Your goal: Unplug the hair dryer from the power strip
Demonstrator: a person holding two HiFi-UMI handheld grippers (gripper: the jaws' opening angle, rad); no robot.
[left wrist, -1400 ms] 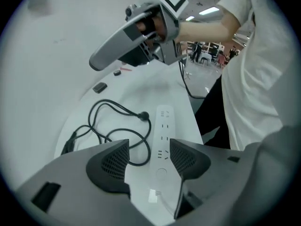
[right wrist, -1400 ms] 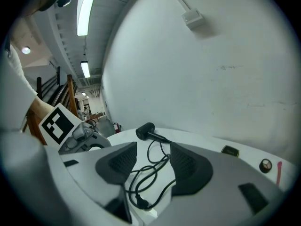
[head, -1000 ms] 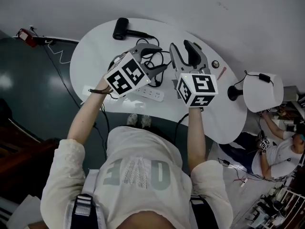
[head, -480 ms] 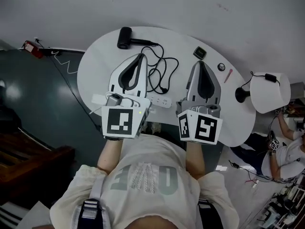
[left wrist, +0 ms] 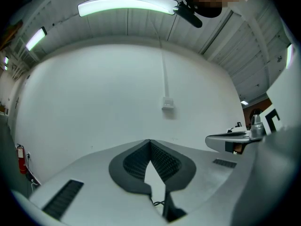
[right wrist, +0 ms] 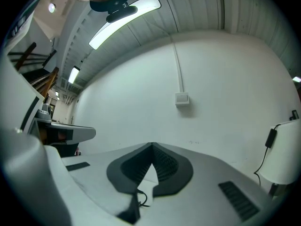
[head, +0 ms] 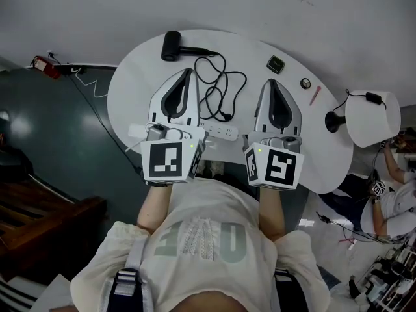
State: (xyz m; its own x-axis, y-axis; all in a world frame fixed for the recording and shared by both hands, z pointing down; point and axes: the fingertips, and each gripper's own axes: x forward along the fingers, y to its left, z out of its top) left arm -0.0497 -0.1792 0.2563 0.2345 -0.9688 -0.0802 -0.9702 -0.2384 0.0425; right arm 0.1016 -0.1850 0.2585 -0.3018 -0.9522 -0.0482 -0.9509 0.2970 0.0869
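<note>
The black hair dryer lies at the far edge of the white table. Its black cord loops toward the white power strip near the front edge. The plug end rests just beyond the strip; whether it sits in a socket I cannot tell. My left gripper is held level above the table left of the cord, jaws shut on nothing. To the cord's right, my right gripper is also shut and empty.
A small dark box, a round knob and a red pen lie at the table's far right. A white lamp stands off the right edge. A red object sits on the floor at left.
Both grippers were open over the power strip a second ago. They have since shut, lifted and drawn back toward me, side by side and level. Little differs over the last half second.
</note>
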